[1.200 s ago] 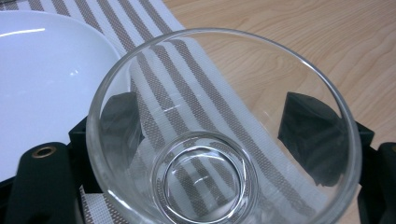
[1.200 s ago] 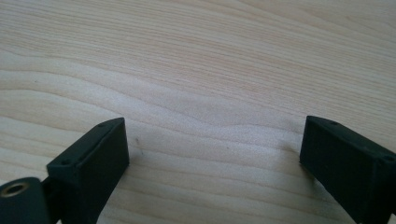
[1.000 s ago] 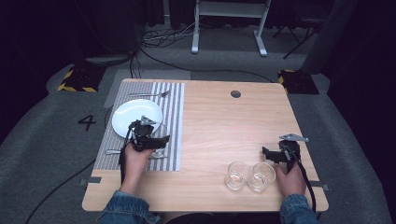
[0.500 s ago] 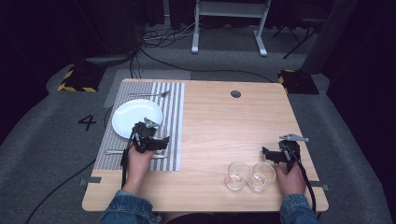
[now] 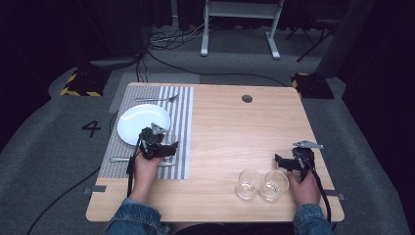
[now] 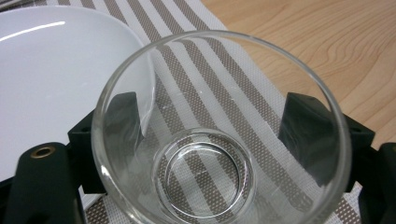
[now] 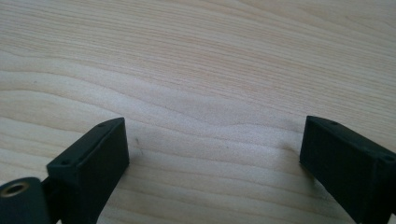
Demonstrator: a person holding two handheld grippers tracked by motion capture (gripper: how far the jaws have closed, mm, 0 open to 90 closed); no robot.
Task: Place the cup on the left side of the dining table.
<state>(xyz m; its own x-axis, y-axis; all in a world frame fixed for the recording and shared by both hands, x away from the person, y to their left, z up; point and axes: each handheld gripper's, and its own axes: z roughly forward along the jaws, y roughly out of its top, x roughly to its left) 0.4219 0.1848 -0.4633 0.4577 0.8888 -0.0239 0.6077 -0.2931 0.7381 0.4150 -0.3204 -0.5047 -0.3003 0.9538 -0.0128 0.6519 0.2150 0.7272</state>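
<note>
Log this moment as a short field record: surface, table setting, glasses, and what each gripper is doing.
surface: wooden table
setting: white plate, fork and another utensil on a striped placemat
left gripper: jaws on either side of a clear glass, over the placemat beside the plate
right gripper: open, holding nothing, over bare wood
spare glasses: two glasses side by side near the right hand

Table (image 5: pixel 230 137) brightly lit from above, surroundings left dark towards 12 o'clock, glare streak seen on plate (image 6: pixel 42 28) at 10 o'clock, jaws softly blurred.
</note>
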